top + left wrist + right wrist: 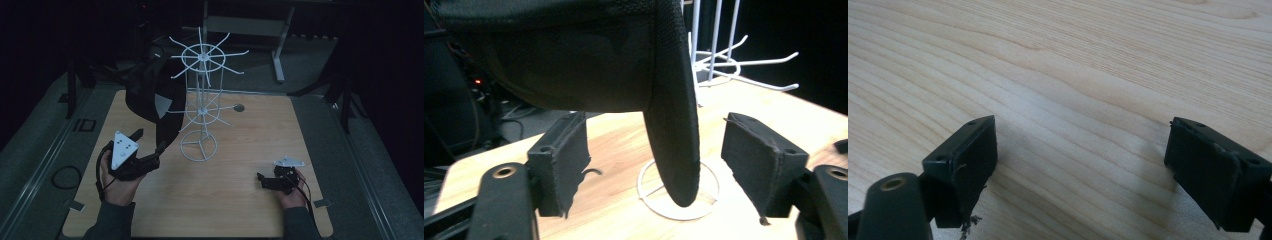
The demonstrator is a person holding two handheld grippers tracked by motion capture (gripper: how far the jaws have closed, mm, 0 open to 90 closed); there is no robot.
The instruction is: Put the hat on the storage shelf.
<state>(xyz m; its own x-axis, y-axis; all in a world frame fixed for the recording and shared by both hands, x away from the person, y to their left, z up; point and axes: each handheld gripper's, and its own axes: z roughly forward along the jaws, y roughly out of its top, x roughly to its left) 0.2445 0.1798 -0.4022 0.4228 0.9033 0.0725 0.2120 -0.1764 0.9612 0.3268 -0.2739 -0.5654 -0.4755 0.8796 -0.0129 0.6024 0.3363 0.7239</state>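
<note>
a wooden table (240, 200) carries a white wire rack (201, 107) with a black cap (150, 92) hanging on its left side, the left gripper (148, 141) spread wide around the cap's brim (674, 125), the right gripper (260, 179) spread wide, holding nothing, low over bare wood.

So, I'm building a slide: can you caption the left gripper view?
Open left claw brackets the hanging brim of a black cap beside the white wire rack, above the wooden table.
</note>
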